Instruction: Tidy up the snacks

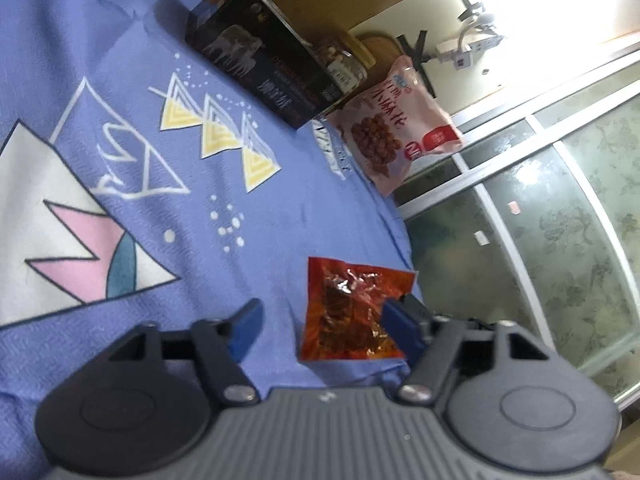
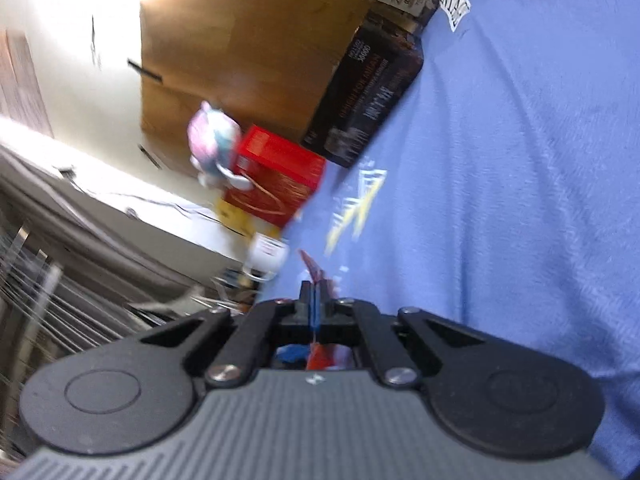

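The left gripper (image 1: 320,320) has its jaws apart over an orange snack packet (image 1: 348,312) lying near the edge of the blue cloth-covered worktop (image 1: 160,240). The right gripper (image 2: 314,300) has its jaws clamped on a thin red packet (image 2: 316,270).

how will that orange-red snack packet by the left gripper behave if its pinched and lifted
The orange-red snack packet lies flat with crinkled, glossy film, so it will probably flop and may slip in the left hand-held gripper. It looks thin, so likely light.

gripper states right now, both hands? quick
Left tongs: open, holding nothing; the red-orange snack packet lies on the blue cloth between the fingers, pads not pressing.
Right tongs: shut on a thin red wrapper.
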`<action>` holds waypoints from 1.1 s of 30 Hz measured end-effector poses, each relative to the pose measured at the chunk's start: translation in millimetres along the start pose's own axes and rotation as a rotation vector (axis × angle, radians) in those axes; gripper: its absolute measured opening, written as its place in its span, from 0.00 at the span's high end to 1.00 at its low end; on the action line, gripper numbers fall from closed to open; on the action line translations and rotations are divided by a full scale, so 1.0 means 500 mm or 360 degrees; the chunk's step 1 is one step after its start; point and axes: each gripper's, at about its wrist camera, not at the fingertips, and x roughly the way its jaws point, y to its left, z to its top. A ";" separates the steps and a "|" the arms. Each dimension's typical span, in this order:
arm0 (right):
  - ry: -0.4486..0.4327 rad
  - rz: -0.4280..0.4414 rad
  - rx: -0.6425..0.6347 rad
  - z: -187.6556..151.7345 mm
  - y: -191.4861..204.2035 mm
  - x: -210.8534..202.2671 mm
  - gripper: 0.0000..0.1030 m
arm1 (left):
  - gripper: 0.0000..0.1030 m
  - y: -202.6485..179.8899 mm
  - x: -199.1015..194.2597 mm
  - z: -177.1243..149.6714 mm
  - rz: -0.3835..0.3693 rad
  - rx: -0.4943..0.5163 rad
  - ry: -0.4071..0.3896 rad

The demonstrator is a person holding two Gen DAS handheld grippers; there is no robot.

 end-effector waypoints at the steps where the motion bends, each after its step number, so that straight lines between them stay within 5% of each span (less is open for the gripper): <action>1: 0.0008 0.0056 0.0045 0.003 -0.006 0.000 0.97 | 0.20 -0.001 -0.001 0.000 -0.0034 -0.0010 -0.0004; 11: 0.0049 0.0510 0.0431 0.002 -0.027 0.031 0.97 | 0.14 0.015 0.002 0.004 -0.0260 -0.0155 -0.0019; 14: 0.0086 0.0530 0.0483 -0.005 -0.036 0.036 0.97 | 0.43 0.011 0.005 0.002 -0.0318 -0.0153 -0.0014; 16: 0.0099 0.0470 0.0474 -0.007 -0.042 0.043 0.97 | 0.67 0.002 0.008 -0.001 -0.0286 -0.0108 0.0002; 19: 0.0080 0.0232 0.0281 -0.005 -0.026 0.035 0.97 | 0.75 -0.020 0.002 -0.003 -0.0122 0.0011 -0.0016; 26: 0.0098 -0.0170 -0.0243 -0.033 0.058 0.038 0.97 | 0.76 -0.051 0.009 -0.026 0.0144 0.0191 0.0068; 33: 0.0214 -0.0451 -0.0596 -0.088 0.095 0.051 0.97 | 0.76 -0.050 0.010 -0.068 0.0270 0.0238 0.0181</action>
